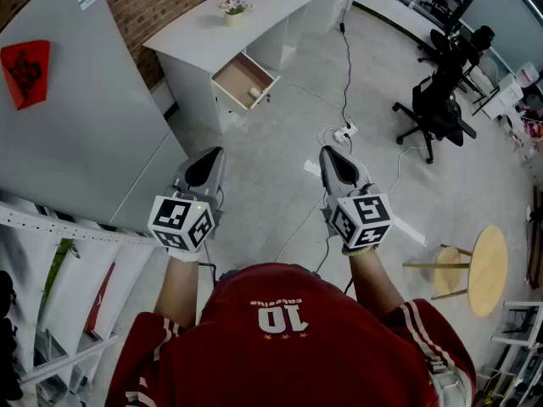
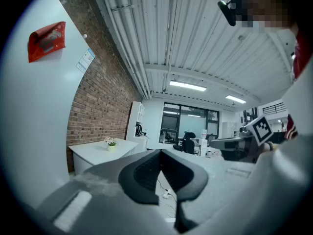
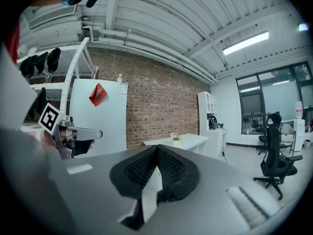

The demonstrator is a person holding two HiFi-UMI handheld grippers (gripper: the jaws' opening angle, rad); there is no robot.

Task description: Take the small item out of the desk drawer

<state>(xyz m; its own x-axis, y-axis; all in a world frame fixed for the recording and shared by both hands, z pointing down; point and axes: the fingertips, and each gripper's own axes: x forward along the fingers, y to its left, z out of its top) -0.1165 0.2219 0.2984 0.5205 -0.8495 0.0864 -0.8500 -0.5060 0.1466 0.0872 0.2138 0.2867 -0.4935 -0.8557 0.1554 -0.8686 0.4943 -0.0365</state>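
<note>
A white desk [image 1: 222,25] stands far ahead against the brick wall, its wooden drawer [image 1: 244,80] pulled open. A small pale item [image 1: 253,91] lies near the drawer's front. Both grippers are held side by side well short of the desk, pointing toward it. My left gripper [image 1: 214,154] is shut with nothing between its pads [image 2: 146,170]. My right gripper [image 1: 333,152] is likewise shut and empty, its pads [image 3: 168,168] meeting at the tip. The desk [image 2: 105,151] appears small in the left gripper view, and the desk [image 3: 186,141] is also distant in the right gripper view.
A small potted plant [image 1: 233,10] sits on the desk top. A power strip with cables [image 1: 344,132] lies on the floor ahead. A black office chair [image 1: 434,108] stands at the right, a round wooden stool [image 1: 477,270] nearer. A grey cabinet [image 1: 76,134] and shelving [image 1: 59,295] flank the left.
</note>
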